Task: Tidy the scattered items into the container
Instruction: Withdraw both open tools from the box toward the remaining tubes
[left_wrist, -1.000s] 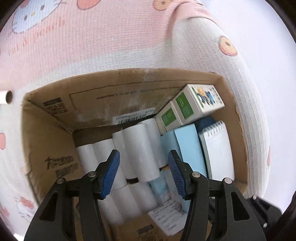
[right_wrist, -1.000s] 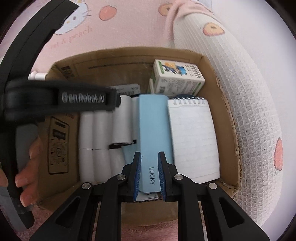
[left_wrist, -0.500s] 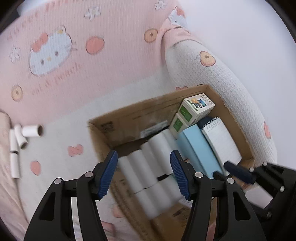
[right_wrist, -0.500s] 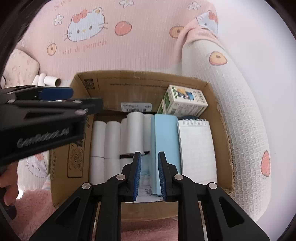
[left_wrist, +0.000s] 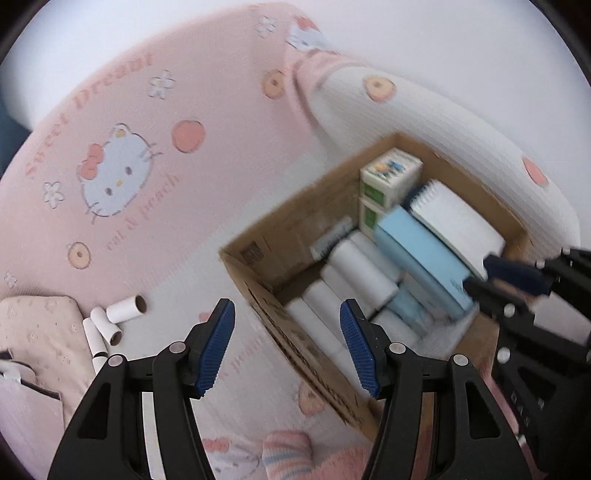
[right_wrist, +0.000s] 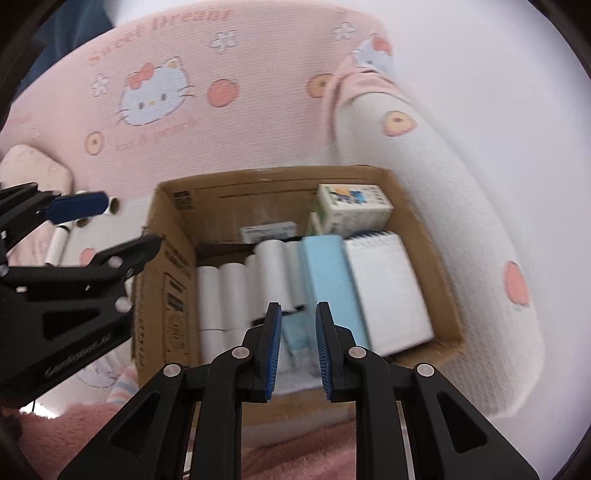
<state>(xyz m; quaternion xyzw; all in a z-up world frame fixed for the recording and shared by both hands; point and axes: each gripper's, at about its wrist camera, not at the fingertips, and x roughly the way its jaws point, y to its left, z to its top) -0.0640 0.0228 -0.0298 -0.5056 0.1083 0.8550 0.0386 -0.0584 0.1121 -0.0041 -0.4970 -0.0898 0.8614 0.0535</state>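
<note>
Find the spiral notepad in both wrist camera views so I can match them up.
Left wrist: the spiral notepad is right of centre, in the cardboard box's far corner.
Right wrist: the notepad lies right of centre, along the box's right wall.
Shared landmark: the light blue box beside it.

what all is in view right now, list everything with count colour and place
box: one, brown cardboard, on the bed cover, open top
rolls in box: several, white, lying side by side in the box's left half; exact count unclear
blue box: one, light blue, in the box between the rolls and the notepad
notepad: one, white, spiral-bound, in the box's right side
cartons: two, white and green, stacked in the box's far corner
loose rolls: about four, white, on the cover left of the box
cover: one, pink and white with cat print
left gripper: black, blue pads, jaws wide, empty
right gripper: black, blue pads, jaws close together, empty
</note>
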